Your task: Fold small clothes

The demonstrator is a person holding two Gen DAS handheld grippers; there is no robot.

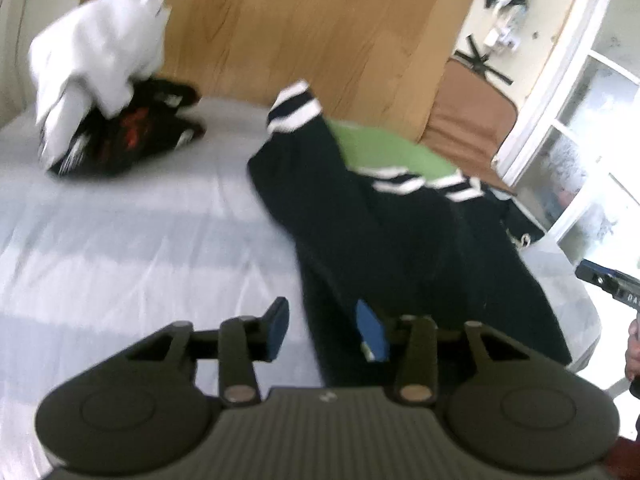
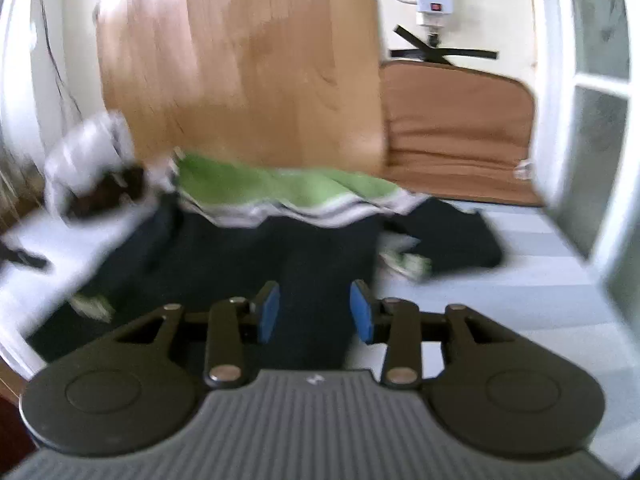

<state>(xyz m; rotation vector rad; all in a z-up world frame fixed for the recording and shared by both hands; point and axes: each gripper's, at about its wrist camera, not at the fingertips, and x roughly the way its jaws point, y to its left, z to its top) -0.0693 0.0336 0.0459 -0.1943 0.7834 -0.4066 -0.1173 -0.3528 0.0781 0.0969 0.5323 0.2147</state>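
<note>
A dark navy garment with white-striped cuffs lies spread on the white bed sheet, partly over a green garment. My left gripper hovers open over the navy garment's near left edge. Its left pad is above bare sheet and its right pad above the cloth, neither pressing. In the right wrist view the navy garment runs beneath my right gripper, whose blue pads stand apart with dark cloth showing in the gap. The green garment with its striped hem lies just beyond.
A white garment sits heaped on a black one with red print at the bed's far left. A wooden headboard stands behind, with a brown cushion and a white window frame to the right. A hand shows at the right edge.
</note>
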